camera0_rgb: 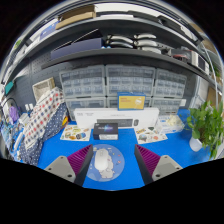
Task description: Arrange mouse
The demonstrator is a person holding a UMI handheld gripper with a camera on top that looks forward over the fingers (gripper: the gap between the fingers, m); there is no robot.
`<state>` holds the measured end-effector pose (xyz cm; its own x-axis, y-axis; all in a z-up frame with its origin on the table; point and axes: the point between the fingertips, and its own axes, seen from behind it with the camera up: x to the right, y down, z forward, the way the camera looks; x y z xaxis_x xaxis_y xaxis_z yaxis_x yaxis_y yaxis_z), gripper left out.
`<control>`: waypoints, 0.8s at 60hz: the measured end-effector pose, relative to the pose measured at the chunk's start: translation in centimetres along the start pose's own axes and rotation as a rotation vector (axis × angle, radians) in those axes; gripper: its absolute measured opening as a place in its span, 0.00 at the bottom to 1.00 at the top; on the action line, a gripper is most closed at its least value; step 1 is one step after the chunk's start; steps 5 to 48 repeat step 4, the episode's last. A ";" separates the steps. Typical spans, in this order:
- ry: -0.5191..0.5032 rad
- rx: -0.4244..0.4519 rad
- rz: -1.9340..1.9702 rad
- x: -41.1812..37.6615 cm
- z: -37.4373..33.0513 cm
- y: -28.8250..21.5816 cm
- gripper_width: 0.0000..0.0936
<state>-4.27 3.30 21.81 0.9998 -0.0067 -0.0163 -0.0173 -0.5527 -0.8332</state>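
Observation:
A white mouse (101, 159) lies on a round grey mouse mat (119, 165) on the blue table (170, 152). My gripper (112, 153) is low over the table and open. Its magenta-padded fingers (68, 164) stand wide apart on either side of the mat. The mouse rests on the mat between the fingers, nearer the left one, with a gap at each side. Nothing is held.
Beyond the mat stands a white box-like device (105, 128), with printed sheets to its left (75, 132) and right (150, 133). A green plant (206, 124) and a small white object (195, 143) are at the right. A patterned cloth (40, 125) hangs at the left. Drawer units (105, 86) and a yellow screen (130, 101) line the back.

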 end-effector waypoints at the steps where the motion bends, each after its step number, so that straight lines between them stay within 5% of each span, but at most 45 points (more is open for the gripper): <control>1: -0.001 0.000 0.000 0.0 0.0 0.0 0.91; 48: -0.006 -0.002 0.002 -0.1 0.0 0.1 0.91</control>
